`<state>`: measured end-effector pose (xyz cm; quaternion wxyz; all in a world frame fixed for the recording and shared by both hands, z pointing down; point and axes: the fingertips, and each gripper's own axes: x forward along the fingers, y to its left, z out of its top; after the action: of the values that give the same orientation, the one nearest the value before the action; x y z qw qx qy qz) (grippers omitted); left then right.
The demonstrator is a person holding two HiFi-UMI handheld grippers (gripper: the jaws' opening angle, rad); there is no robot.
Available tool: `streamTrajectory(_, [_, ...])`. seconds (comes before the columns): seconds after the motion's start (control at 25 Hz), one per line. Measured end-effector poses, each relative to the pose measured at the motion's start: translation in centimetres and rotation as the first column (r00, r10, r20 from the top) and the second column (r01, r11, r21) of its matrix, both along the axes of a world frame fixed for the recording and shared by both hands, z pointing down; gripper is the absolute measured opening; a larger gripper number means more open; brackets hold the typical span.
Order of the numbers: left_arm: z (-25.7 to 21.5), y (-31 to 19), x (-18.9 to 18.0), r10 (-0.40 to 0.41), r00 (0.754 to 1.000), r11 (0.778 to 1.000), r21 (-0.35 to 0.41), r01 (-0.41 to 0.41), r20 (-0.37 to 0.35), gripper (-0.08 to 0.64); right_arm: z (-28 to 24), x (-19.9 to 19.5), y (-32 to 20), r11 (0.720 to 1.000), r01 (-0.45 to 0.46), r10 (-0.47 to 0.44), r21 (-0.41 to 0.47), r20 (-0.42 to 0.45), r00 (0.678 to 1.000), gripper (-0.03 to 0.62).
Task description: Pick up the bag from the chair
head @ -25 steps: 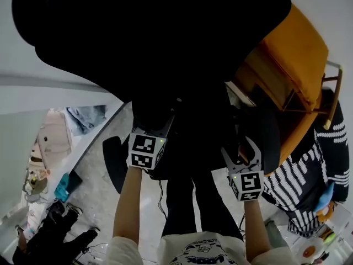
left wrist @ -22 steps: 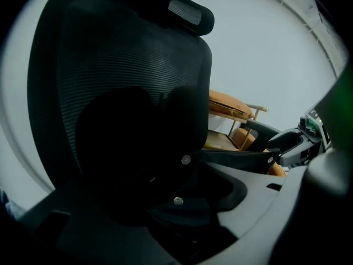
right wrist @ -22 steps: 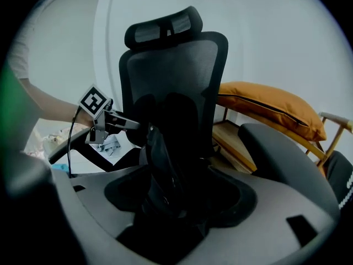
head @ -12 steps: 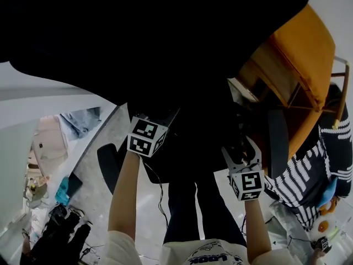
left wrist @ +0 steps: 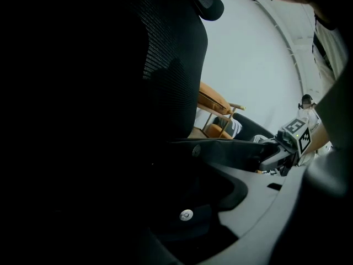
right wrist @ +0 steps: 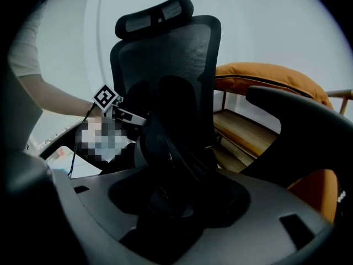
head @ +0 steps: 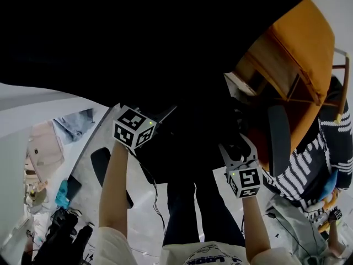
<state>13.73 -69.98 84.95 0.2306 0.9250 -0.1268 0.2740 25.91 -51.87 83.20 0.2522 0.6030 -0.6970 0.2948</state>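
Left tool: jaws pressed together on a fold of the black fabric bag. A round metal snap stud on the fabric sits right at the jaws.

Right tool: jaws pinching a dark part of the same bag, which fills the gap between them.

The bag is stretched between the two tools, directly in front of the backrest of the black mesh-backed office chair. A taut black band of it runs from one tool to the other. Cannot tell whether the bag's underside touches the seat; too dark.

The black padded armrest of the office chair is just beside the right tool.

An orange cushioned lounge chair with a wooden frame stands behind and to the right of the office chair. A black-and-white striped cloth lies below it.
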Motion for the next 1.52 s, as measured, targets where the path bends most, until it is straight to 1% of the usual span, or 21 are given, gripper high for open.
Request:
streamTrajectory(0.12, [0.4, 0.5, 0.5, 0.046, 0.999, 0.999, 0.008, -0.046, 0.015, 0.269, 0.2, 0.0, -0.1, 1.000, -0.005, 0.005, 0.017, 0.008, 1.000, 0.244])
streamTrajectory(0.16, [0.4, 0.5, 0.7, 0.050, 0.999, 0.999, 0.017, -0.050, 0.017, 0.256, 0.2, 0.1, -0.1, 1.000, -0.006, 0.006, 0.021, 0.010, 1.000, 0.238])
streamTrajectory(0.32, [0.4, 0.7, 0.7, 0.036, 0.999, 0.999, 0.039, -0.036, 0.012, 0.240, -0.1, 0.1, 0.0, 0.999, -0.022, 0.020, 0.044, 0.045, 0.999, 0.202])
streamTrajectory(0.36, [0.4, 0.7, 0.7, 0.030, 1.000, 0.999, 0.042, -0.030, 0.010, 0.231, -0.3, 0.3, -0.1, 0.998, -0.033, 0.030, 0.052, 0.058, 0.998, 0.181])
streamTrajectory(0.4, [0.3, 0.7, 0.6, 0.023, 1.000, 0.999, 0.045, -0.024, 0.007, 0.222, -0.2, 0.6, 0.1, 0.998, -0.039, 0.036, 0.051, 0.064, 0.997, 0.121])
streamTrajectory(0.52, [0.0, 0.7, 0.5, 0.001, 1.000, 0.998, 0.055, -0.002, 0.006, 0.170, -0.1, 1.0, 0.2, 0.999, -0.021, 0.020, 0.037, 0.035, 0.999, 0.101])
streamTrajectory(0.64, [-0.2, 1.0, -0.1, -0.019, 1.000, 0.998, 0.057, 0.018, 0.012, 0.122, -0.2, 0.6, 0.3, 1.000, -0.017, 0.017, 0.022, 0.012, 1.000, 0.083])
streamTrajectory(0.8, [-1.0, 1.6, -0.9, -0.062, 0.998, 0.996, 0.069, 0.060, 0.014, 0.100, -0.9, -0.1, 0.6, 1.000, -0.004, 0.004, 0.009, 0.005, 1.000, 0.069])
streamTrajectory(0.96, [-2.5, 2.4, -1.8, -0.077, 0.997, 0.993, 0.089, 0.075, 0.019, 0.084, -2.2, -0.7, 1.1, 1.000, -0.003, 0.003, 0.006, 0.013, 1.000, 0.063])
streamTrajectory(1.04, [-3.6, 2.8, -2.3, -0.093, 0.996, 0.991, 0.099, 0.091, 0.016, 0.078, -3.2, -1.0, 1.2, 1.000, 0.008, -0.008, 0.016, 0.009, 1.000, 0.061])
streamTrajectory(1.16, [-6.1, 3.3, -3.2, -0.141, 0.990, 0.983, 0.116, 0.141, -0.006, 0.078, -5.6, -1.2, 1.3, 0.999, 0.026, -0.026, 0.042, 0.003, 1.000, 0.060])
streamTrajectory(1.4, [-13.6, 4.2, -5.2, -0.217, 0.975, 0.960, 0.171, 0.221, -0.046, 0.074, -12.2, -1.7, 0.8, 0.993, 0.051, -0.052, 0.104, 0.007, 0.999, 0.058])
streamTrajectory(1.52, [-17.5, 4.2, -6.2, -0.225, 0.973, 0.950, 0.209, 0.232, -0.054, 0.069, -15.7, -2.3, 0.2, 0.988, 0.062, -0.063, 0.139, 0.002, 0.998, 0.058])
